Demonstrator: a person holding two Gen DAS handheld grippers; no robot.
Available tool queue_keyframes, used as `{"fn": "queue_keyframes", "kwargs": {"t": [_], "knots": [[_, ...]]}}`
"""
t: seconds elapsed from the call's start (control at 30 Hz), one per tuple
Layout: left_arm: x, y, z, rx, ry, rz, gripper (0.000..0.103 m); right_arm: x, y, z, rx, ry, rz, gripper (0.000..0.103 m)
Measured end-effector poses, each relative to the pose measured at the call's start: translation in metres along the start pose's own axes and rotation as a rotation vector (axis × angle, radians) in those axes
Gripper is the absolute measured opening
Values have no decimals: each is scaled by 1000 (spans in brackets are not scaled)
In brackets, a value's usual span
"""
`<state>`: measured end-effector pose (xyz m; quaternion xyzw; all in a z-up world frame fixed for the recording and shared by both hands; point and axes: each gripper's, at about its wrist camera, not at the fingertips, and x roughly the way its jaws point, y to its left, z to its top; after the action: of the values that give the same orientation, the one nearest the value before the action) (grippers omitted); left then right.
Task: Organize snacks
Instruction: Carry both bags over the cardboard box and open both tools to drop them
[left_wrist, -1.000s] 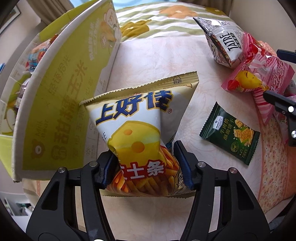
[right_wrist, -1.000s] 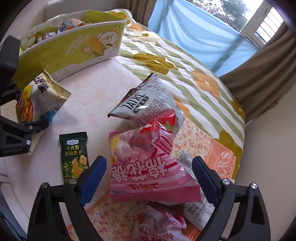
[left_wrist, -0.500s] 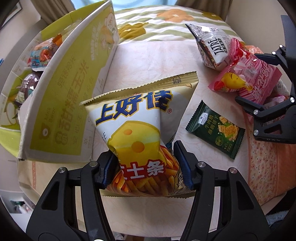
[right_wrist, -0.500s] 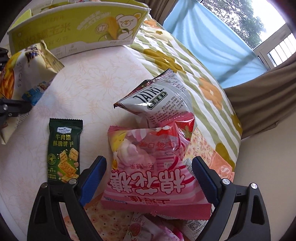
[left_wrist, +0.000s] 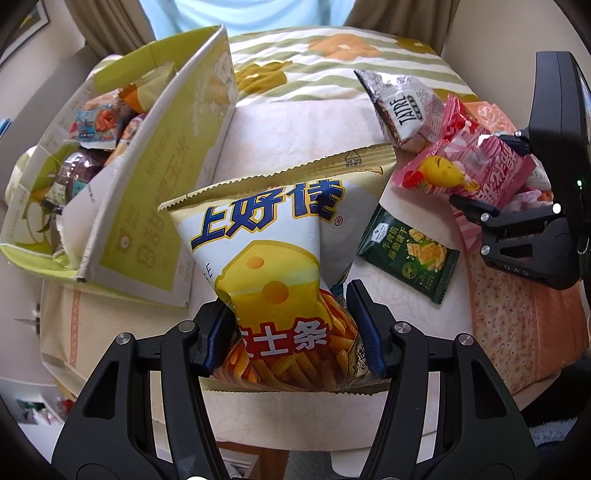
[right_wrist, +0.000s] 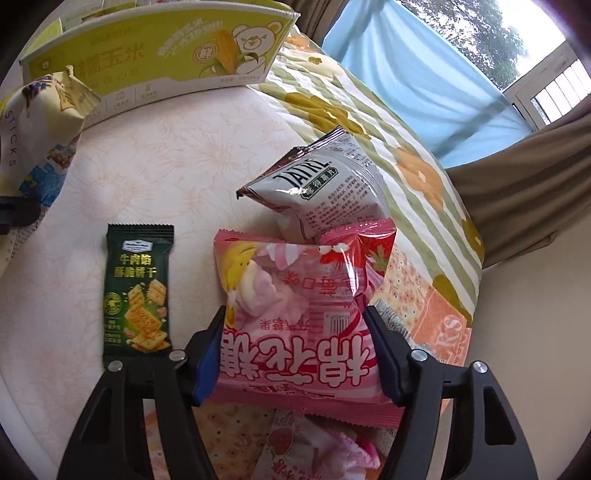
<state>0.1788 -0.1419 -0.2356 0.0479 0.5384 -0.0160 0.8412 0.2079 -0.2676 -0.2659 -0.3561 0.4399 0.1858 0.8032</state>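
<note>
My left gripper (left_wrist: 290, 334) pinches cheese-stick bag (left_wrist: 273, 258) | box (left_wrist: 147, 206) up-left, nearer it | right gripper (right_wrist: 295, 354) closing around marshmallow bag (right_wrist: 295, 314), probably touching

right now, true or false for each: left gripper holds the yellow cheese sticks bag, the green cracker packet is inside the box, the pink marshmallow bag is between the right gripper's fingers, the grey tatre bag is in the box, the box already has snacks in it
1. The left gripper holds the yellow cheese sticks bag. True.
2. The green cracker packet is inside the box. False: it lies flat on the table, outside the box.
3. The pink marshmallow bag is between the right gripper's fingers. True; the jaws are closing on it.
4. The grey Tatre bag is in the box. False: it rests on the table behind the pink bag.
5. The box already has snacks in it. True.
</note>
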Motion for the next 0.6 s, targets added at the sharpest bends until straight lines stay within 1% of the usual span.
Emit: {"fn": "queue_keyframes", "kwargs": {"t": [0.2,0.3,0.37,0.47,0.6], "knots": [[-36,1,2,-12,-76,-12,55,-31,-3,4,37,-40,-10,63],[-61,4,7,-15,-128,-12,55,-52,-8,9,79,-63,-4,63],[-75,7,12,-27,-158,-12,55,-67,-14,13,122,-86,15,63],[-98,20,18,-52,-205,-14,55,-88,-22,21,170,-132,51,63],[-117,52,31,-81,-255,-4,55,-110,-24,41,210,-179,80,63]]}}
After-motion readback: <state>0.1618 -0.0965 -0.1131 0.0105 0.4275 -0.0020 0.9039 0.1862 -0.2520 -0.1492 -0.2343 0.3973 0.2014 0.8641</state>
